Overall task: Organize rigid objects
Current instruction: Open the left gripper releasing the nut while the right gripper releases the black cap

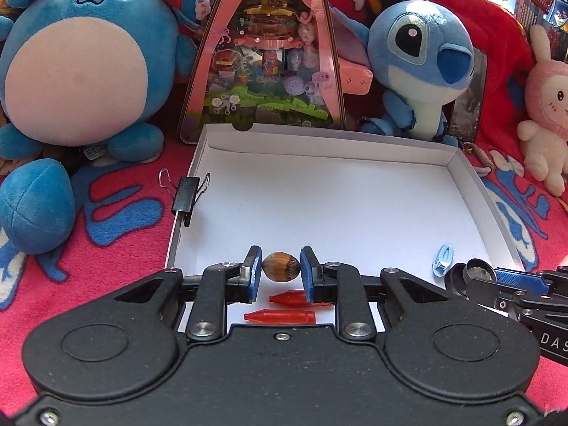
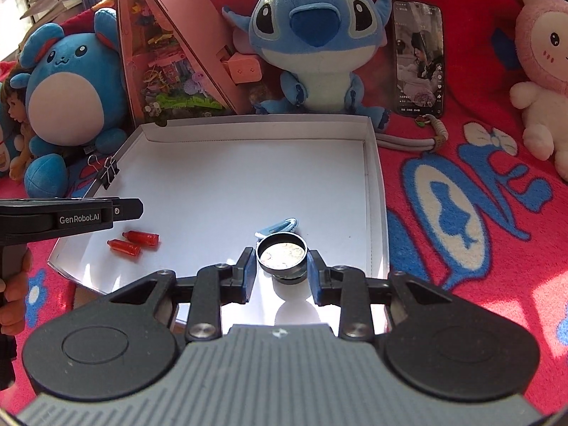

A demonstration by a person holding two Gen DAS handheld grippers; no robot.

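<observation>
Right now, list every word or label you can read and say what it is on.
"GenRobot.AI": on the side of the left gripper.
"DAS": cut-off letters on the right gripper.
Phone screen text: too small to read.
Plush toy tag: too blurred to read.

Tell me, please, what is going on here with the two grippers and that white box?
A person is sorting small hard items into a shallow white box on a red blanket. The left gripper is shut on a brown nut-like bead; the right gripper is shut on a round metal lens-like piece. Both are held over the box's near end. Two red caps and a blue clip already lie inside, and a black binder clip grips the left wall.
</observation>
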